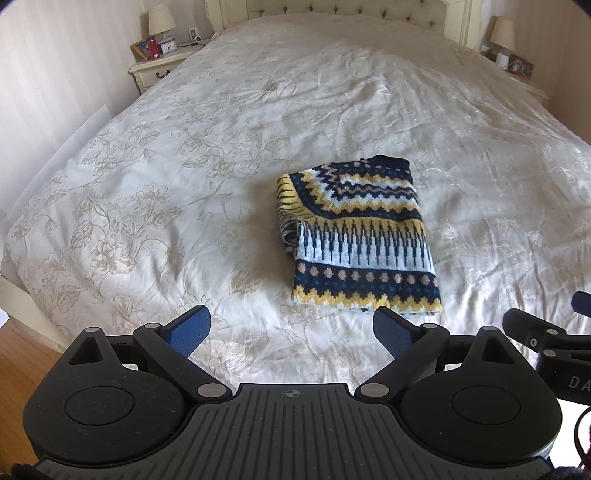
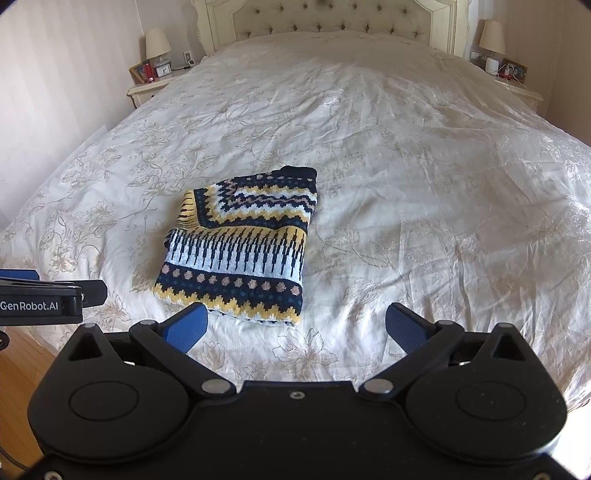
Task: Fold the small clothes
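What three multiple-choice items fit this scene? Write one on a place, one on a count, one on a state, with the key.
1. Where does the folded sweater lie?
A. on the bedspread
B. on a nightstand
C. on the floor

2. How many bedside lamps show in the right wrist view?
A. none
B. one
C. two

3. How do the left gripper and right gripper stand?
A. both open, holding nothing
B. both shut on the sweater
C. one shut on a lamp

Key: A, it rests flat on the floral cover; C, left lamp and right lamp flank the headboard; A, blue pads are spread apart with nothing between them.
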